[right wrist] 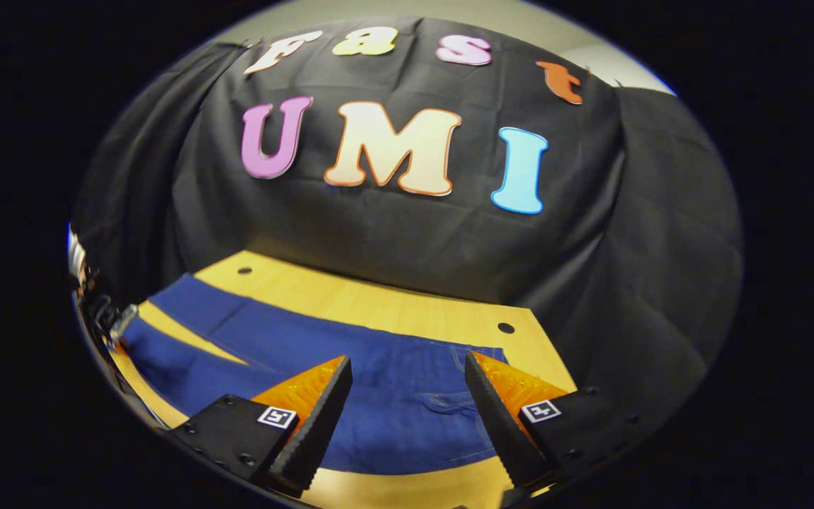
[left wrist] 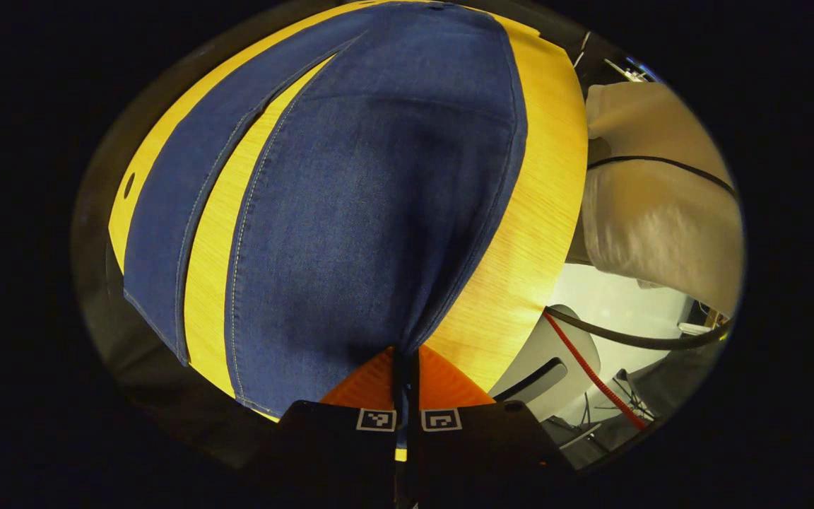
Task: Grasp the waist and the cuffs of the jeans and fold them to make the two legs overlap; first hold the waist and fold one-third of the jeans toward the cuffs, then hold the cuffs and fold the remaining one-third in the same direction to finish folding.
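Left gripper view: the left gripper (left wrist: 405,367) sits at bottom centre, its two fingers pressed together with a pinch of blue denim caught between them; the cloth gathers to a point right at the tips. The jeans (left wrist: 350,212) spread away from that pinch across most of the frame, lying on a yellow wood-grain table (left wrist: 527,233); one broad leg runs up the middle of the frame, the second leg (left wrist: 174,212) lies to its left, a strip of bare table between the two; pale stitching runs along the seams; a small dark hole in the tabletop shows at the far left edge (left wrist: 129,185). At the upper right, beyond the table's edge, a person's pale sleeve (left wrist: 654,205) with a thin black cable across it; lower right, a light floor, a grey chair (left wrist: 548,360), a red cord (left wrist: 591,371) and a thick dark cable (left wrist: 633,339).

Right gripper view: the right gripper (right wrist: 407,403) stands at the bottom of the frame with its fingers wide apart, nothing between them; it hangs above the table, not touching the cloth as far as can be seen. The jeans (right wrist: 379,367) lie flat across the lower part of the frame, waist end with a pocket seam toward the lower right, the two legs running off to the left and diverging, a wedge of table between them. The yellow table (right wrist: 379,304) shows behind the denim, two dark holes in it; black cloth wall (right wrist: 407,240) fills the upper frame. At the far left edge something small and metallic, too distorted to name.
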The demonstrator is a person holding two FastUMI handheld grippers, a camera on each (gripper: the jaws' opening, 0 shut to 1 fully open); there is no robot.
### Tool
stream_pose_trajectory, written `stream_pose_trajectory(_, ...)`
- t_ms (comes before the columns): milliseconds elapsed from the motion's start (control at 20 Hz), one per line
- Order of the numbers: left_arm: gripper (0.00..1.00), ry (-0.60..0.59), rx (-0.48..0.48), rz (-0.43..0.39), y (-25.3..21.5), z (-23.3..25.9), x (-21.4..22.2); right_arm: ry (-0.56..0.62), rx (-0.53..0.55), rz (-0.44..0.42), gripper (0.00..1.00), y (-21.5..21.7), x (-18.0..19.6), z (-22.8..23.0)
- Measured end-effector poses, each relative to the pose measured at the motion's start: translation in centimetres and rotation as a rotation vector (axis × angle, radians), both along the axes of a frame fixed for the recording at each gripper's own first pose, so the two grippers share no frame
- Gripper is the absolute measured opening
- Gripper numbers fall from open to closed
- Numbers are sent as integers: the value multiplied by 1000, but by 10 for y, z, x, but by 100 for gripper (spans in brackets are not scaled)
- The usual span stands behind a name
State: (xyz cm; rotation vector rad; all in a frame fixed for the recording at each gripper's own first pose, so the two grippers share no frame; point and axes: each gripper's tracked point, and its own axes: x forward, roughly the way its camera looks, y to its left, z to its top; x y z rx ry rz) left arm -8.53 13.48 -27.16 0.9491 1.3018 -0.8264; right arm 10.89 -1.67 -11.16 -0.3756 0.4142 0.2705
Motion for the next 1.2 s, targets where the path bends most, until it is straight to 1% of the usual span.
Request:
stream_pose_trajectory(150,0,-13,8,40,0,0,1,67,-167,118,99,-14,2,-21)
stream_pose_trajectory(350,0,-28,29,76,0,0,0,184,-298,293,99,-23,-1,-56)
stream_pose_trajectory(500,0,-36,38,120,0,0,-1,292,-402,387,99,-39,-4,-90)
stream_pose_trajectory(650,0,-50,51,129,-1,0,0,426,-475,486,100,-58,-16,-123)
stream_pose_trajectory(900,0,-40,70,126,1,3,-2,640,-583,586,99,-90,-29,-170)
stream_pose_trajectory(1050,0,-35,73,146,0,3,-2,744,-629,621,100,-104,-35,-192)
stream_pose_trajectory(1200,0,-34,83,166,0,5,-3,835,-676,629,100,-125,-38,-209)
